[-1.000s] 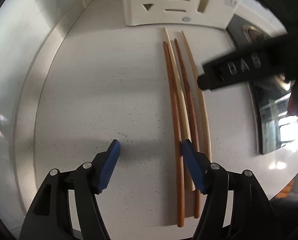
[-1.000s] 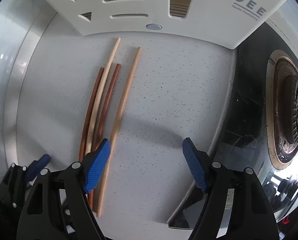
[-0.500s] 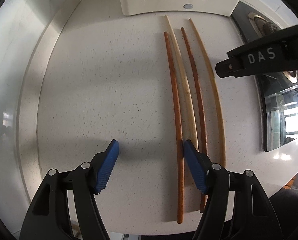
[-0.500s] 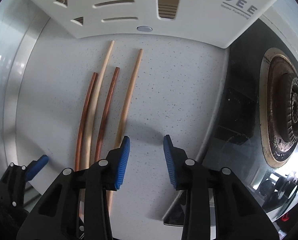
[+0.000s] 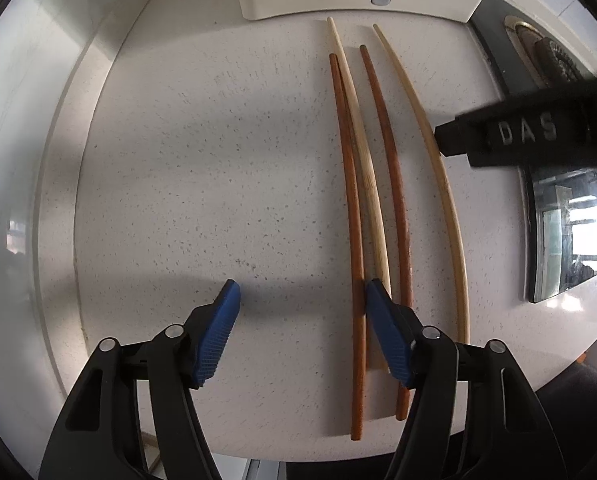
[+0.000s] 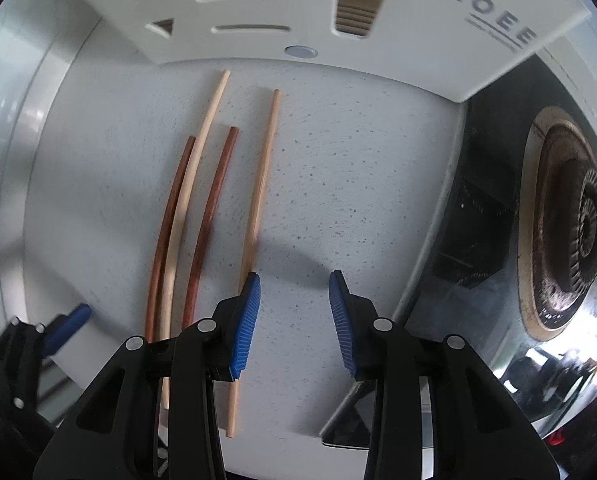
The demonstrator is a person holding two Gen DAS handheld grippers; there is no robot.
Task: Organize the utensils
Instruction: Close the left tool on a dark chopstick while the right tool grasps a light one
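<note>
Both tongs, left [image 5: 300,320] and right [image 6: 294,320], spread, empty, over four chopsticks: two dark [image 5: 348,200], two pale [image 5: 430,140].

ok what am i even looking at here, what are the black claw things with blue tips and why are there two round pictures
The claws are hand-held grippers, one in each of a person's hands; there is no robot arm. Each carries a fisheye camera looking forward along its two fingers, which is why both pictures are round and bent.

One picture comes from the left gripper, the other from the right gripper. The blue parts are ribbed pads on the fingers. Both grippers are open and hold nothing.

On the speckled white counter lie four chopsticks side by side: two dark reddish ones and two pale ones. Behind them stands a white utensil holder with slots, marked DROEE. To the right is a black stovetop with a gas burner.

The black bar marked DAS in the left view is the side of the right gripper.
</note>
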